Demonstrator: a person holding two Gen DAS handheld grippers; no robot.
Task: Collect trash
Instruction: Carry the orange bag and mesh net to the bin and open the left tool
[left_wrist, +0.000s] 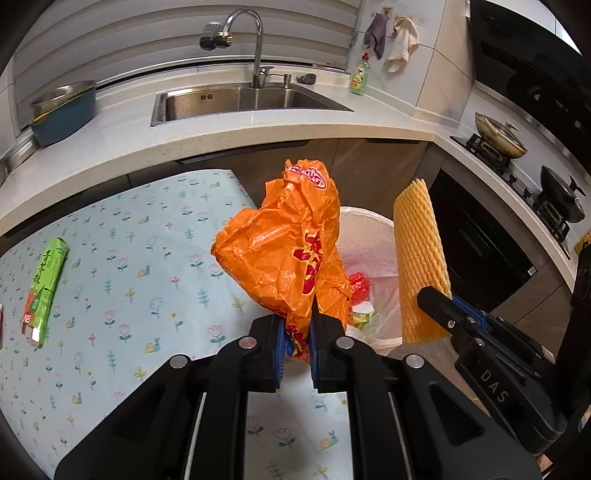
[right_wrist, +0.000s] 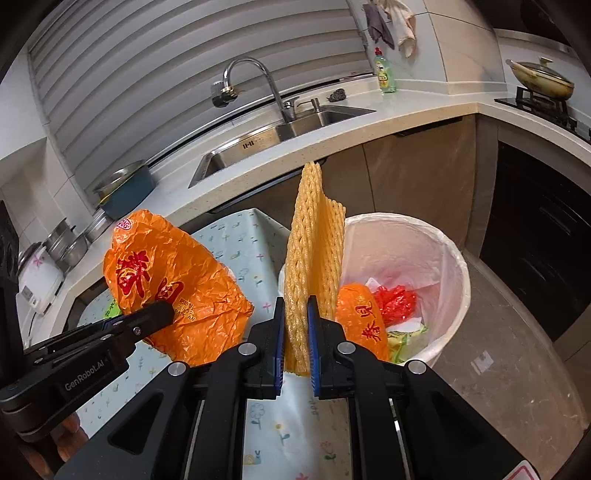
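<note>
left wrist: crumpled orange bag (left_wrist: 284, 243), red print.

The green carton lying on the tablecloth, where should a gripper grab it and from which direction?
The green carton lies flat and long on the tablecloth, apart from other things. Probably best to come down from above and pinch across its narrow width near the middle, fingers along the two long edges. Both grippers are full now, so one must drop its load first.

Crinkled glossy orange plastic bag (left_wrist: 280, 251); ribbed yellow foam netting (right_wrist: 314, 258); brushed-steel sink (left_wrist: 243, 101).
</note>
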